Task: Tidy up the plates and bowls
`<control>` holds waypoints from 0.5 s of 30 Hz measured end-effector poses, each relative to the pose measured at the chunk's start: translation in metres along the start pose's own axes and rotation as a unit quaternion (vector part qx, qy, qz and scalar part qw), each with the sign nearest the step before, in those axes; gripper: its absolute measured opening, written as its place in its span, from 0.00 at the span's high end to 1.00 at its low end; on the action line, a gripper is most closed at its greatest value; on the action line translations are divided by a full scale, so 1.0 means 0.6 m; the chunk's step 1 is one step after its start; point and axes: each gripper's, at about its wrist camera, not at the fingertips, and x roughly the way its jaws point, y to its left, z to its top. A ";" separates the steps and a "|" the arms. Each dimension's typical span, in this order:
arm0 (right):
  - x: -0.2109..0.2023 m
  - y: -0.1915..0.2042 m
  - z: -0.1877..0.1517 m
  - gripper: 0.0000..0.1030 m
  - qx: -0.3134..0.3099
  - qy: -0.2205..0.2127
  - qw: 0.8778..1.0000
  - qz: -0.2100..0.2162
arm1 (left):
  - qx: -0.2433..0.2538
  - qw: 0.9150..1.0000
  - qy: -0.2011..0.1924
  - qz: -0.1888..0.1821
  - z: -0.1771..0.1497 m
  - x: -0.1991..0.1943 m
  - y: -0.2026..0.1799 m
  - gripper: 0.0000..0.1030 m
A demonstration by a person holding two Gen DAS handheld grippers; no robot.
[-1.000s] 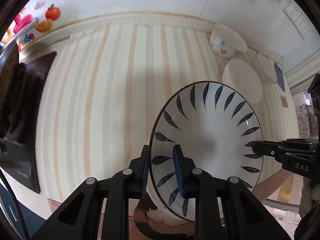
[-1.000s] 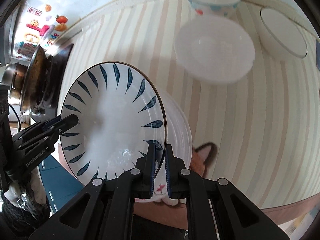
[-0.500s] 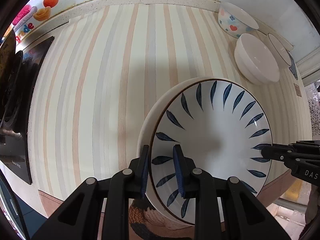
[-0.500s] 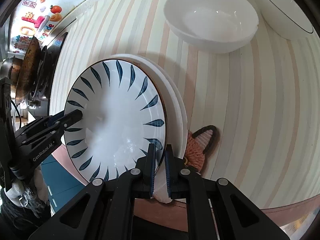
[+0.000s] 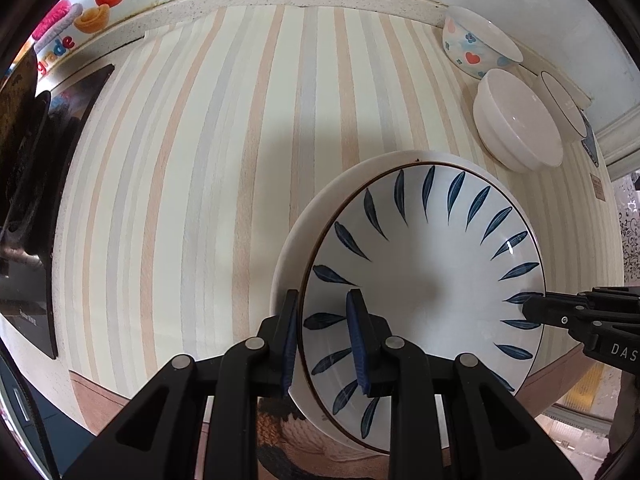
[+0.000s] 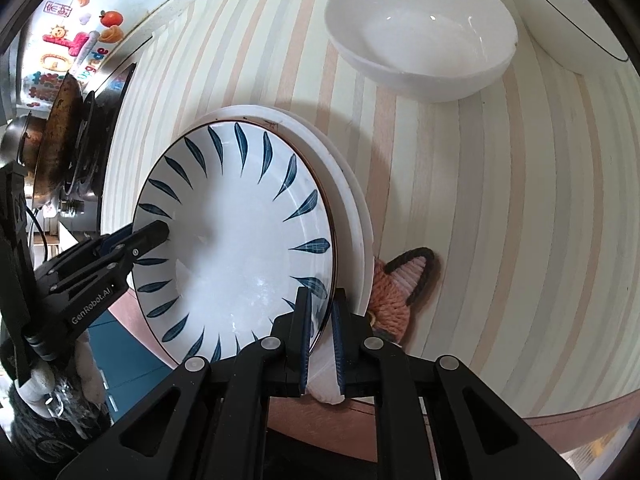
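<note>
The leaf plate (image 5: 424,264) sits on a white plate (image 5: 304,232) near the front edge of the striped counter (image 5: 200,160), its rim inside the white one's on the far side; the left gripper (image 5: 322,328) has its fingers closed on the leaf plate's near rim, one pad inside the dish and one outside; the right gripper (image 6: 322,330) pinches the opposite rim the same way, its fingers nearly together; a knitted fox mat (image 6: 400,292) pokes out from under the white plate; a white bowl (image 6: 420,28) stands farther back, with a heart bowl (image 5: 476,46) behind it by the wall and a dark-rimmed bowl (image 6: 576,12) beside it; a stove (image 5: 36,200) lies at the counter's left end.
</note>
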 end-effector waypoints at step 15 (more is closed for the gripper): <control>-0.011 -0.002 -0.007 0.87 0.024 -0.016 1.000 -0.001 | -0.018 1.000 0.011 -0.016 0.000 0.005 0.011 0.80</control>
